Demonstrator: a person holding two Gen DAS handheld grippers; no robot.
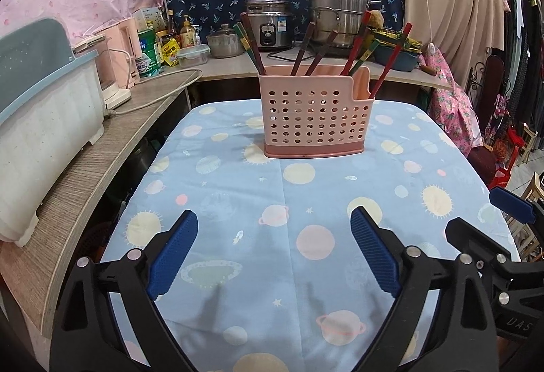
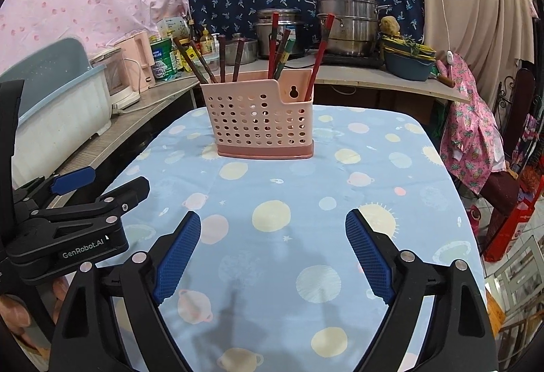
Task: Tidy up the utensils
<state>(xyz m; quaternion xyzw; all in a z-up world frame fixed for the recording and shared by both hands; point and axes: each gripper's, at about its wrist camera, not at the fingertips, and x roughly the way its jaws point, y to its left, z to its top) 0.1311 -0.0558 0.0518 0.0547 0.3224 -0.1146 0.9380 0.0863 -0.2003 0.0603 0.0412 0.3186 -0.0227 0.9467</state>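
A desk (image 1: 238, 270) carries a light-blue cloth (image 1: 340, 188) printed with planets and suns; a pink perforated utensil holder (image 1: 312, 120) stands upright on it.

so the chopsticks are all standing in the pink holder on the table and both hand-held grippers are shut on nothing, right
Not quite. The chopsticks do stand in the pink holder, but the left hand-held gripper and the right hand-held gripper are open, jaws spread wide with nothing between them, as each wrist view shows.

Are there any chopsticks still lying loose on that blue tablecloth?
No: every one of the chopsticks stands inside the pink holder, and the tablecloth carries nothing else.
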